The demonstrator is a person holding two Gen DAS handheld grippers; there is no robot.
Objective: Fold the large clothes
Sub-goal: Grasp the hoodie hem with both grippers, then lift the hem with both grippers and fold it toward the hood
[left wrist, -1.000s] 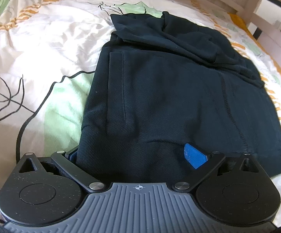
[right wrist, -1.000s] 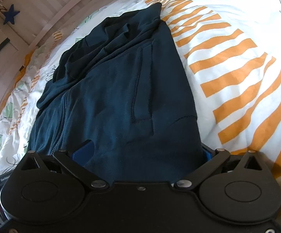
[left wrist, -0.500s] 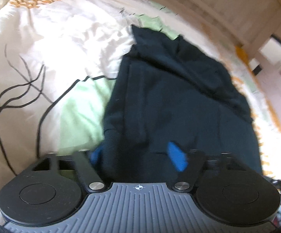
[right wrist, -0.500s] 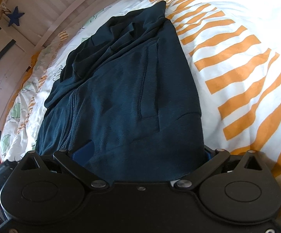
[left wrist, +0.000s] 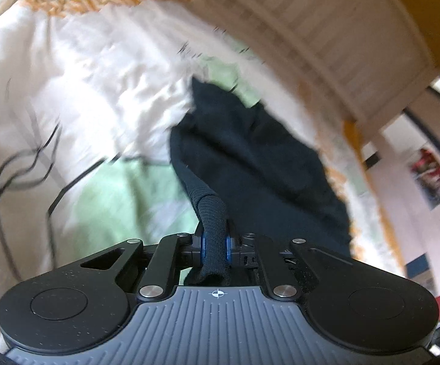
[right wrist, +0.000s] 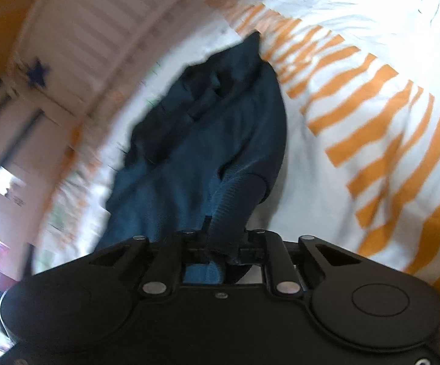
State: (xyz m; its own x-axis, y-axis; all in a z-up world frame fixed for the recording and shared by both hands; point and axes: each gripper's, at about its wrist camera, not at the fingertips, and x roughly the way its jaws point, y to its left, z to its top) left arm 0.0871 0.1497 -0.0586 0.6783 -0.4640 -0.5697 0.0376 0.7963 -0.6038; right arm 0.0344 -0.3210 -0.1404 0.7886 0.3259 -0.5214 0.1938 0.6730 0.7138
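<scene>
Hoodie (left wrist: pixel 250 152) hem pinched in both tongs (left wrist: pixel 214 248) (right wrist: pixel 220 248)

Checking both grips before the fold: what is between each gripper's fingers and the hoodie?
Nothing. In each wrist view the left gripper and right gripper are shut straight on the hoodie hem.

left wrist: low over bed (left wrist: pixel 104 97), faces headboard (left wrist: pixel 335 39) along jaws | right wrist: same, from other side | shared: hoodie (left wrist: pixel 250 158) (right wrist: pixel 214 127), close below, and headboard
</scene>
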